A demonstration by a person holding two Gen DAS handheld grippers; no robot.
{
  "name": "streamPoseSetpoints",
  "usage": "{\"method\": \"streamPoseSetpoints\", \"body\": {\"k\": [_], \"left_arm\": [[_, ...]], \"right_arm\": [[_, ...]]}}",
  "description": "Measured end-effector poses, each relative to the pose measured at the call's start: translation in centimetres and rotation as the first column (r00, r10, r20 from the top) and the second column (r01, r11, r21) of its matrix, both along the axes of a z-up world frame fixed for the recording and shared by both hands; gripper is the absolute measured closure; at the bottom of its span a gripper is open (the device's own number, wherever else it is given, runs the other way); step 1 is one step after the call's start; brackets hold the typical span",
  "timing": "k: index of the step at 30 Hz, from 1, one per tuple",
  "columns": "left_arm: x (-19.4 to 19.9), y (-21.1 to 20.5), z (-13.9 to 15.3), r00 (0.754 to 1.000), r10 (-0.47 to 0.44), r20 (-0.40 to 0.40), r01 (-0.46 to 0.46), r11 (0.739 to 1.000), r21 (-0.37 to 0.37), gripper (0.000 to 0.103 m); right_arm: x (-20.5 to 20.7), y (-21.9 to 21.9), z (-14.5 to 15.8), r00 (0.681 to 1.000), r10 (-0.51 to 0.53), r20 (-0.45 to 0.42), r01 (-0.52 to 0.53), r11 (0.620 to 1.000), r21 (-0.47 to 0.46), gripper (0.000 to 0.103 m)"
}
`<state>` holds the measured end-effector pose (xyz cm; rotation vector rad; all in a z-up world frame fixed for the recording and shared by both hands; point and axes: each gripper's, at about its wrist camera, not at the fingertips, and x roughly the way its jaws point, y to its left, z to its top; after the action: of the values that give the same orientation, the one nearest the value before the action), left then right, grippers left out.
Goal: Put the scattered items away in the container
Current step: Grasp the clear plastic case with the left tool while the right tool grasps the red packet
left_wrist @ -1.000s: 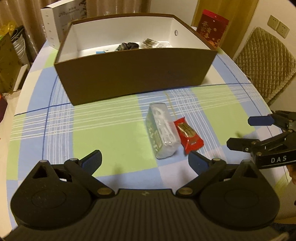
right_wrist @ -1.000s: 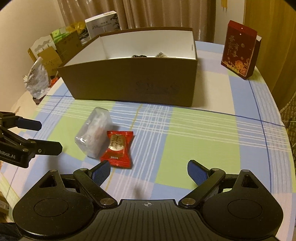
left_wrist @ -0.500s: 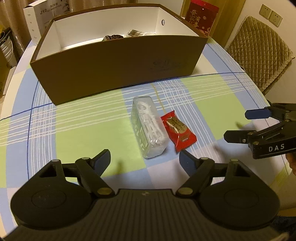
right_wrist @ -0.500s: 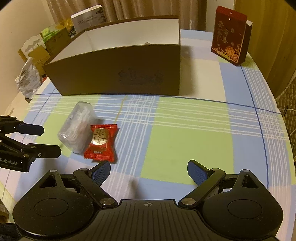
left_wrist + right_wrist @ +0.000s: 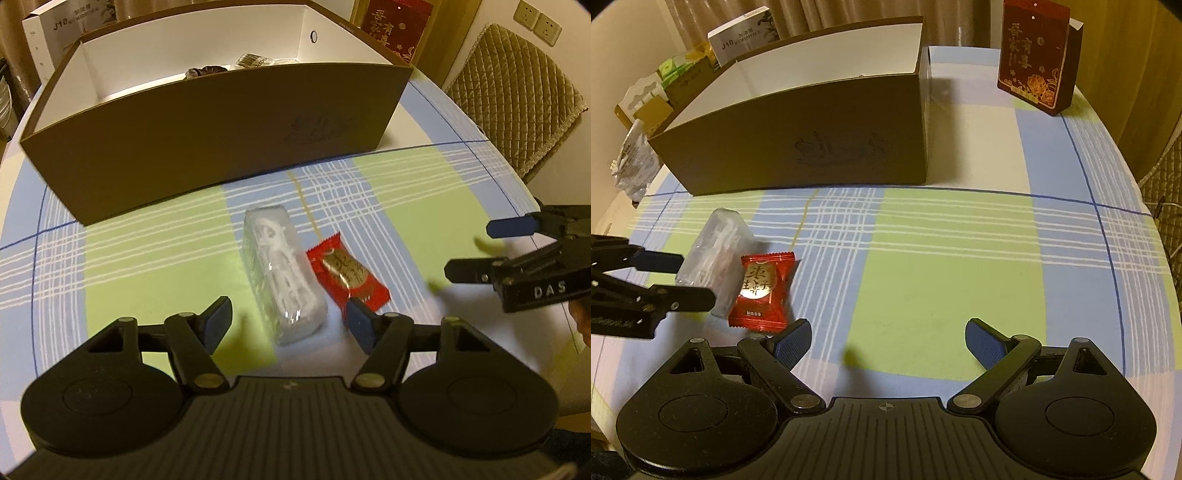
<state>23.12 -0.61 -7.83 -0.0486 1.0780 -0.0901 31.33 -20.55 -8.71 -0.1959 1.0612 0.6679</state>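
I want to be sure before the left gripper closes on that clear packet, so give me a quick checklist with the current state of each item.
1. Clear packet between the left gripper's jaws: ok, its near end lies between them as they close.
2. Pads pressing the packet: not ok, gaps show on both sides.
3. Red candy clear of the grip: not ok, it lies against the packet and the right-hand pad overlaps its corner.
4. Right gripper out of the way: ok, open and empty over bare tablecloth.
5. Brown box open to receive: ok, no lid, some items already inside.
6. Packet flat on the tablecloth: ok.
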Motion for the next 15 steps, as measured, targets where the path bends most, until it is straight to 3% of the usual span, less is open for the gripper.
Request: {"method": "streamPoseSetpoints", "body": {"k": [3, 4, 9, 15], "left_arm": [[0.7, 0.4, -0.7, 1.000, -0.002, -0.017, 0.001, 1.000, -0.008, 0.067], [0.7, 0.7, -0.8, 1.000, 0.004, -0.024, -0.004, 1.000, -0.022, 0.071], [-0.2, 1.9, -0.7, 1.000, 0.002, -0.021, -0.002, 1.000, -0.019, 0.078], [-3.0, 2.6, -0.3, 0.999, 0.005, -0.052, -0.003, 1.000, 0.030, 0.078]], "right_arm": [[0.1, 0.1, -0.1, 1.000, 0.007, -0.002, -0.007, 1.000, -0.004, 0.008], [0.2, 0.1, -0.2, 1.000, 0.008, -0.004, -0.008, 1.000, -0.004, 0.008], [0.3, 0.3, -0.7, 1.000, 0.009, -0.020, -0.009, 1.000, -0.011, 0.008], [0.1, 0.9, -0.9, 0.999, 0.031, -0.025, -0.032, 0.999, -0.010, 0.008]]}}
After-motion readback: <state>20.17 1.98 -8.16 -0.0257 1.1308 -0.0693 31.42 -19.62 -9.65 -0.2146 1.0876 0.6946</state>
